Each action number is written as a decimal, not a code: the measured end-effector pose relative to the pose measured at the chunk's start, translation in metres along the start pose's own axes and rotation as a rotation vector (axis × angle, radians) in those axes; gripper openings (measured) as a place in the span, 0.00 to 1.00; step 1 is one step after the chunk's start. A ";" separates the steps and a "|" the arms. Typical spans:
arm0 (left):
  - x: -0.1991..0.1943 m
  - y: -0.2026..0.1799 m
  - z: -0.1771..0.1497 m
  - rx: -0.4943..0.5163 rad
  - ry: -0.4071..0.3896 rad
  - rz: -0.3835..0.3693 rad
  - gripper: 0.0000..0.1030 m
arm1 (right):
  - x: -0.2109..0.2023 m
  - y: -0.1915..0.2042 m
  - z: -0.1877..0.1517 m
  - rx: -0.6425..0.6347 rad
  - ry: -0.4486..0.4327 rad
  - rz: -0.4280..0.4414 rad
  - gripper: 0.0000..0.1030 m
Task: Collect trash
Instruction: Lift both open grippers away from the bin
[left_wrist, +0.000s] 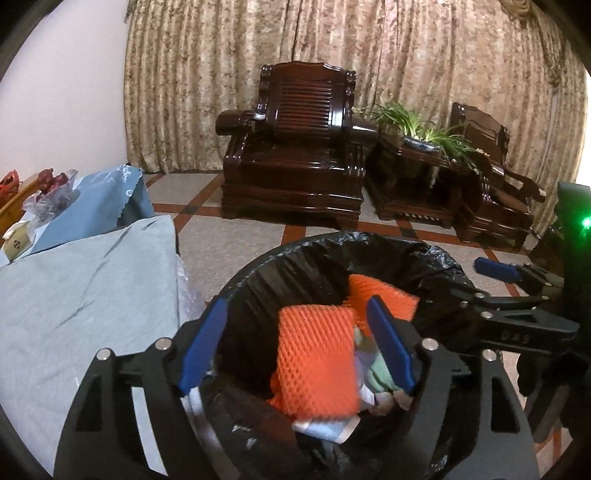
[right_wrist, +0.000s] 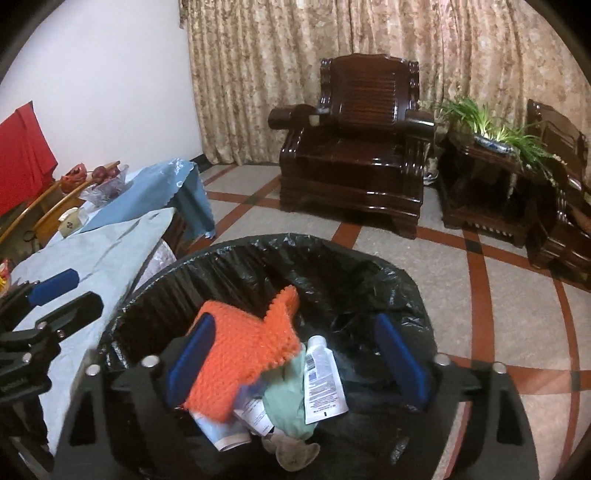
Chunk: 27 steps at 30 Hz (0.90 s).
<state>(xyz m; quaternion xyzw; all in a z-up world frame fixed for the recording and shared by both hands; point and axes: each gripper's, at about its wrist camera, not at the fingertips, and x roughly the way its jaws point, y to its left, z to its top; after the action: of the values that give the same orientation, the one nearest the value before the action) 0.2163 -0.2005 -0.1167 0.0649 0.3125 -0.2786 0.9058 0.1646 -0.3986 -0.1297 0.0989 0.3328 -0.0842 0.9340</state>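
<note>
A round bin lined with a black bag (left_wrist: 303, 258) (right_wrist: 258, 254) stands on the floor beside the table. Inside lie orange foam netting (left_wrist: 314, 365) (right_wrist: 236, 362), a white tube (right_wrist: 323, 380), a pale green wrapper (right_wrist: 284, 402) and paper scraps. My left gripper (left_wrist: 295, 350) is open and empty over the bin's mouth. My right gripper (right_wrist: 295, 362) is open and empty over the bin too. The right gripper also shows in the left wrist view (left_wrist: 495, 269) at the right. The left gripper also shows in the right wrist view (right_wrist: 55, 288) at the left.
A table with a light blue cloth (left_wrist: 74, 288) (right_wrist: 96, 258) borders the bin on the left, with a small box (right_wrist: 70, 223) and bagged fruit (right_wrist: 107, 181) at its far end. Dark wooden armchairs (left_wrist: 295, 147) and a side table with a plant (left_wrist: 417, 133) stand across the tiled floor.
</note>
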 end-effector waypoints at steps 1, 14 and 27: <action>-0.005 0.003 -0.001 -0.001 -0.006 0.007 0.81 | -0.002 0.000 0.000 0.003 -0.004 0.006 0.94; -0.076 0.024 -0.004 -0.033 -0.073 0.075 0.92 | -0.049 0.040 -0.001 -0.034 -0.040 0.106 0.94; -0.146 0.038 -0.018 -0.092 -0.118 0.142 0.93 | -0.106 0.090 -0.005 -0.109 -0.081 0.184 0.94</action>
<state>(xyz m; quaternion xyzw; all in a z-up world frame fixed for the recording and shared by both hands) 0.1326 -0.0959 -0.0455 0.0287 0.2655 -0.2022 0.9422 0.1005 -0.3005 -0.0540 0.0744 0.2884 0.0162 0.9545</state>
